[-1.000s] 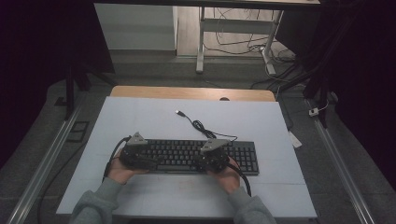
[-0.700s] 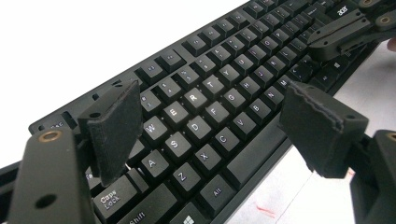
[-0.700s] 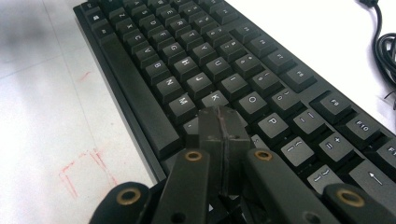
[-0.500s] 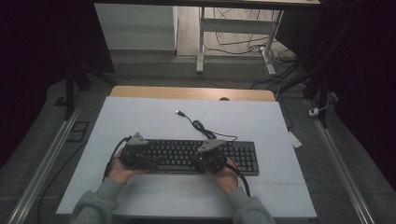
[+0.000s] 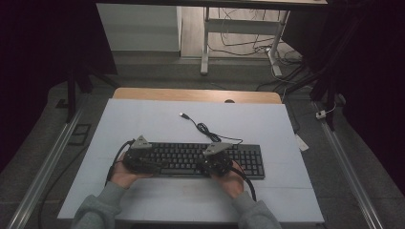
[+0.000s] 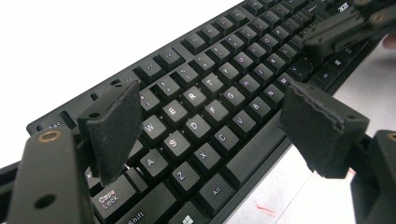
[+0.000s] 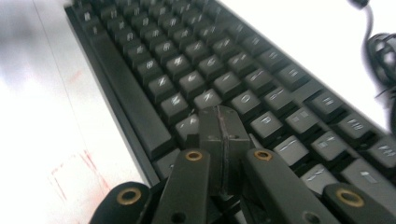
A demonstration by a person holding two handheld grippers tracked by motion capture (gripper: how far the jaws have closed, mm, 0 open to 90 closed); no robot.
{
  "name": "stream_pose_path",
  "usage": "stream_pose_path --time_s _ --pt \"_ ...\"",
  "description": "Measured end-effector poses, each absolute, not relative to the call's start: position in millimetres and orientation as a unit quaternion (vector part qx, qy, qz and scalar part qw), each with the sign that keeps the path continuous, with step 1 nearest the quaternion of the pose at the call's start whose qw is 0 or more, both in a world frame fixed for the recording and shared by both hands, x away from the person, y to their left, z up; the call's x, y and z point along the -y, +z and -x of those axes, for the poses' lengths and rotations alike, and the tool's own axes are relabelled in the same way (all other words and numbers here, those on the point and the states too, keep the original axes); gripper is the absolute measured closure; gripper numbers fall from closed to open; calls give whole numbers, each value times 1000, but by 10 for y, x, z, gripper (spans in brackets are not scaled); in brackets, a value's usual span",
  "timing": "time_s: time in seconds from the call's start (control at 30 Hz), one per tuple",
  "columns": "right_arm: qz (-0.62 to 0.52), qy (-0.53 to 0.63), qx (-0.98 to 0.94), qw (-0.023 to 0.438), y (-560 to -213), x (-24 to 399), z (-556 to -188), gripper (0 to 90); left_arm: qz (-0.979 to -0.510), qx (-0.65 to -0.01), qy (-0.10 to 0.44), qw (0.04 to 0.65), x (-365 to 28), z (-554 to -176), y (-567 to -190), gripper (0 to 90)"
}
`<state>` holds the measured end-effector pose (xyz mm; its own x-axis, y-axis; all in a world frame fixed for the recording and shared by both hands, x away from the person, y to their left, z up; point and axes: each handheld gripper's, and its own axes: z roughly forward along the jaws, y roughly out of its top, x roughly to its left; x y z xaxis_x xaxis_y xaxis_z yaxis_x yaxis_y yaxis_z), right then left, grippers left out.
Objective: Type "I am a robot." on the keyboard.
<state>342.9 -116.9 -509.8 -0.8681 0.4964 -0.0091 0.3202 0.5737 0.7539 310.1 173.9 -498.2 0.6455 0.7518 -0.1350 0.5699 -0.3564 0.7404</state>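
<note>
Black: one keyboard (image 5: 191, 160), two tongs (image 5: 143, 160) (image 5: 216, 162) over it

Both forearms enter from the near side of the keyboard (image 5: 191, 160). The left gripper (image 6: 210, 126) hovers above the keyboard's left end, jaws spread wide with nothing between them. The right gripper (image 7: 222, 133) sits over the keyboard's right-centre keys, pads pressed together.

A black full-size keyboard (image 5: 200, 160) is lying flat on the white desk (image 5: 157, 124), its long side running across, near the person's edge. Its keys are carrying white letters. Its black cable (image 5: 203, 128) is trailing away over the desk, loosely coiled, ending in an unplugged USB plug.
</note>
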Motion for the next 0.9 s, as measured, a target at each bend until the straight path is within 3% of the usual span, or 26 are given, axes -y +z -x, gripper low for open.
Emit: stream_pose_path --time_s 0.07,0.27,0.4,0.9 --pt "-236 415 -871 116 -5052 1224 -3432 894 -815 -407 115 397 -1744 -3103 -4984 212" --pt "-255 432 -854 138 -4994 1429 -3431 696 -815 -406 116 397 -1740 -3096 -4980 212" --pt "-258 431 -852 146 -4984 1533 -3429 625 -815 -406 116 397 -1744 -3101 -4982 212" --pt "-261 437 -848 147 -4961 1672 -3439 564 -816 -404 116 397 -1752 -3094 -4982 212"
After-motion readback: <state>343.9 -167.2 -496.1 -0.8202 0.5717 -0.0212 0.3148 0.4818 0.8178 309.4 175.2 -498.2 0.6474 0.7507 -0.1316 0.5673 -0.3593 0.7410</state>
